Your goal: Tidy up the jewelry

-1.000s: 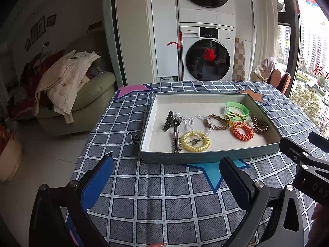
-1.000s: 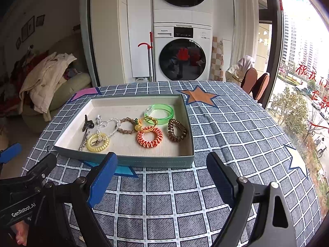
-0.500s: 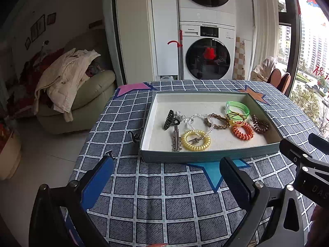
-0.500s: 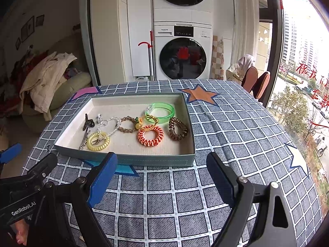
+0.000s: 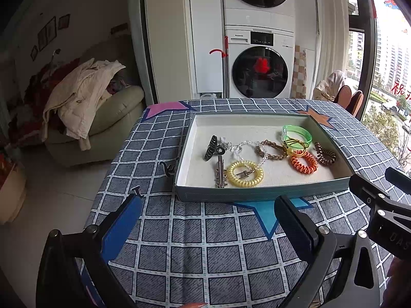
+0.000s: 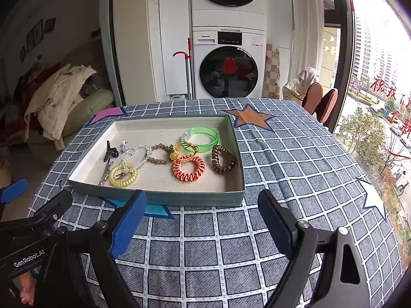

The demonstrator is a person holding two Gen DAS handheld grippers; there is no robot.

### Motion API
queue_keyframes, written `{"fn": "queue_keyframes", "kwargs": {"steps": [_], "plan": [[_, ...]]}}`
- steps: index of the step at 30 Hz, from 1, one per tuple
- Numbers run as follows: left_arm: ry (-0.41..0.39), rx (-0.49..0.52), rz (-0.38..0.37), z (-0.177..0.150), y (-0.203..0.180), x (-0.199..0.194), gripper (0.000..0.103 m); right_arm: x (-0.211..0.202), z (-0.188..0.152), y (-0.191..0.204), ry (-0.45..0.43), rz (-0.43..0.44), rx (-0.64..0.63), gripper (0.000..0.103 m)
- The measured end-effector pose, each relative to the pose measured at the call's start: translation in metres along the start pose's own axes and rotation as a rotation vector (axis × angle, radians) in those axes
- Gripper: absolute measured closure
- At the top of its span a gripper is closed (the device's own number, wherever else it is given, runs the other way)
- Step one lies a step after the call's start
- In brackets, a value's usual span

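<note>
On the bench with its blue checked cloth, the left claw hovers with jaws wide apart and nothing between them. Beyond it sits a shallow grey-green rectangular tray holding, left to right, a black plastic hair claw clip, a yellow spiral hair tie, an orange spiral hair tie, a translucent green bangle and a brown spiral hair tie. The right claw likewise gapes empty before the tray's near wall.

Two wrist cameras side by side, angled down, sharing the tray ahead
</note>
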State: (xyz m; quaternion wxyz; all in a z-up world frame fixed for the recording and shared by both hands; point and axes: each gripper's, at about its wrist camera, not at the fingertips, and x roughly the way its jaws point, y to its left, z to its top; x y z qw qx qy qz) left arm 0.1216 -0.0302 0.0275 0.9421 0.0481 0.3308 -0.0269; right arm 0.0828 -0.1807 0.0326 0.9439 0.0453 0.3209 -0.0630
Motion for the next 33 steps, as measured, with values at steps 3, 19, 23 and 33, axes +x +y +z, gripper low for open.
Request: {"fn": "queue_keyframes", "kwargs": {"steps": [3, 19, 23, 33], "plan": [[0.0, -0.001, -0.002, 0.0003, 0.0007, 0.0001, 0.0, -0.0001, 0.0, 0.0001, 0.0, 0.0, 0.0, 0.013], [0.015, -0.017, -0.012, 0.0016, 0.0024, 0.001, 0.0, -0.0005, -0.0001, 0.0001, 0.001, 0.001, 0.0, 0.013], [0.017, -0.02, -0.023, 0.0015, 0.0036, 0.0012, 0.0, -0.0004, 0.0001, -0.0001, 0.002, 0.001, 0.001, 0.013], [0.015, -0.01, -0.024, 0.0023, 0.002, -0.0007, 0.0, -0.001, -0.0016, 0.0009, 0.003, 0.003, 0.002, 0.013]]}}
